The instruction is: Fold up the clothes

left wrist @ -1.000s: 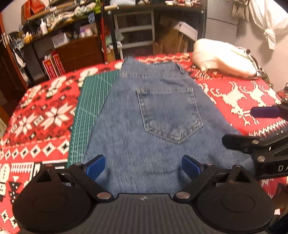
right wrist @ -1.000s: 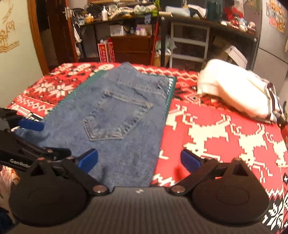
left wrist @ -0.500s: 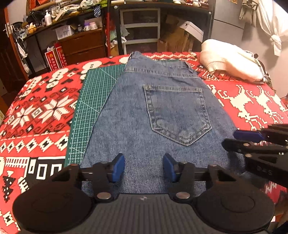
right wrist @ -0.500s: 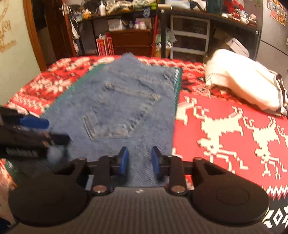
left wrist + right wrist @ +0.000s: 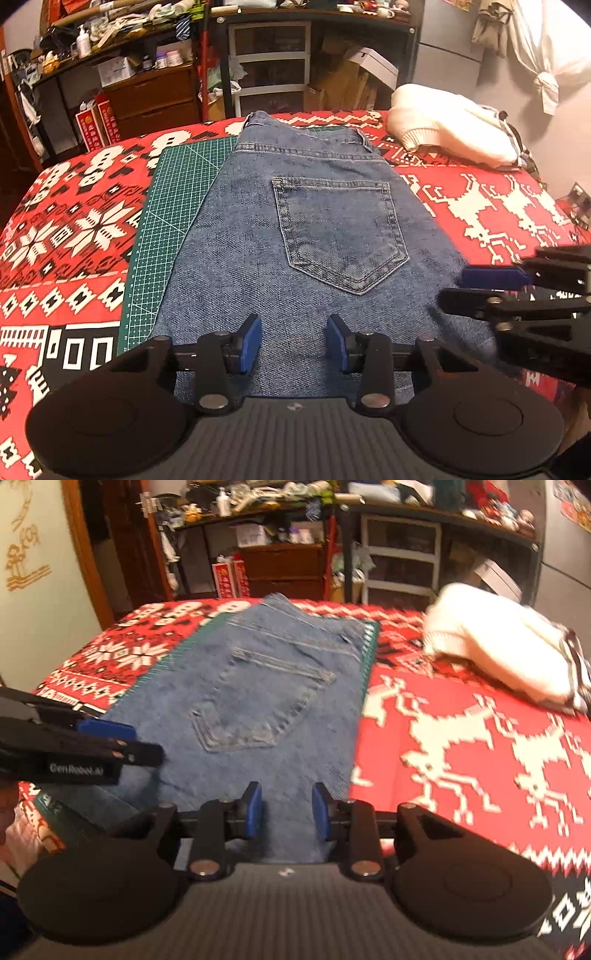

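Left wrist view: jeans (image 5: 295, 236) lie flat, back pocket (image 5: 340, 232) up, centred on the worktop (image 5: 74, 236), waistband at 12, near edge under the tongs at 6. Green cutting mat (image 5: 173, 206) shows as a wide strip at 9 of the denim. Only this view gets the knotted white cloth (image 5: 546, 55) at 1.

Right wrist view: same jeans (image 5: 258, 709) seen skewed, mat (image 5: 370, 653) only a thin strip along their right edge. Only this view gets the door frame (image 5: 85, 550) and gold wall decal (image 5: 26, 554) at 10. White sweater (image 5: 509, 653) at 2, well apart from the jeans.

Writing: "GenRobot.ai" on the left tongs' (image 5: 107, 734) side, right view. Red boxes (image 5: 231, 578) at 12 carry print, unreadable.

Pose: both tilted down over the near edge of the denim, side by side. Right tongs (image 5: 491, 284) enter the left view at 3.

Left tongs (image 5: 294, 343): partly open, jaws closing, denim in the gap; can't tell if the pads bite. Right tongs (image 5: 287, 816): partly open, jaws opening slightly, denim in the gap; contact unclear too.
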`<action>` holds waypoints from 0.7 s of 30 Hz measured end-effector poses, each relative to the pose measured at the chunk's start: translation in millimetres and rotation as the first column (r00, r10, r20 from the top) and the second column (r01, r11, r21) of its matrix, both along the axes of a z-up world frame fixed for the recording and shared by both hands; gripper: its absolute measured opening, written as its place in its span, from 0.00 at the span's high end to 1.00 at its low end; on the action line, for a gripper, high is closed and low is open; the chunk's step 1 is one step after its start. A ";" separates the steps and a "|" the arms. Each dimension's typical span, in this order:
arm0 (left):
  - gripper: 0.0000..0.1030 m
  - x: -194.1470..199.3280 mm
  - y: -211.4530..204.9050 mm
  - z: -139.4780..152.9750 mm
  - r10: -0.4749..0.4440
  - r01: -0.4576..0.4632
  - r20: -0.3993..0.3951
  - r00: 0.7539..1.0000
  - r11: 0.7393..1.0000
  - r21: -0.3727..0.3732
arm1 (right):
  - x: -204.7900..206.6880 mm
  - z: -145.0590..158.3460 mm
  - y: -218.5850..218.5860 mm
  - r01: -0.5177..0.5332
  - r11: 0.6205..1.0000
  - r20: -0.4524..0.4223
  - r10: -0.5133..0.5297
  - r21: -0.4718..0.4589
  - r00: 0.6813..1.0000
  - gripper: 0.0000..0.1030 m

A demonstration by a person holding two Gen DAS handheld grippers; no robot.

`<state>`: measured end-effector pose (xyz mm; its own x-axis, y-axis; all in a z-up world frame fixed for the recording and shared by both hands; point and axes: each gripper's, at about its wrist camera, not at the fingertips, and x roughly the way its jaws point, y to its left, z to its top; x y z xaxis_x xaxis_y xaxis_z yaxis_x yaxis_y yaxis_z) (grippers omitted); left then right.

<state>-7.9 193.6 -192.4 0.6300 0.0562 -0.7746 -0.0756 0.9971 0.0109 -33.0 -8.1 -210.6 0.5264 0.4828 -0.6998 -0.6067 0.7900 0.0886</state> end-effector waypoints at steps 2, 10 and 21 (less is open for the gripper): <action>0.62 0.0 2.3 -2.5 0.001 -0.001 -0.013 1.000 1.000 0.003 | 0.2 -2.3 10.4 -0.027 1.000 0.008 0.027 -0.011 1.000 0.67; 0.62 -18.0 31.0 -9.0 -0.007 0.007 -0.068 0.998 1.000 -0.003 | -11.8 -14.1 16.2 -0.132 0.989 0.031 0.134 -0.063 0.991 0.64; 0.68 -36.7 41.3 1.8 -0.043 0.044 -0.077 0.996 0.999 0.010 | -20.8 -1.6 -15.5 -0.108 0.994 -0.026 0.107 -0.035 0.994 0.59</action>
<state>-44.5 234.9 -190.5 0.5709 0.0397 -0.8201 -0.0309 0.9992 0.0269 -53.8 -23.6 -212.2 0.4559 0.5097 -0.7297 -0.6860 0.7235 0.0768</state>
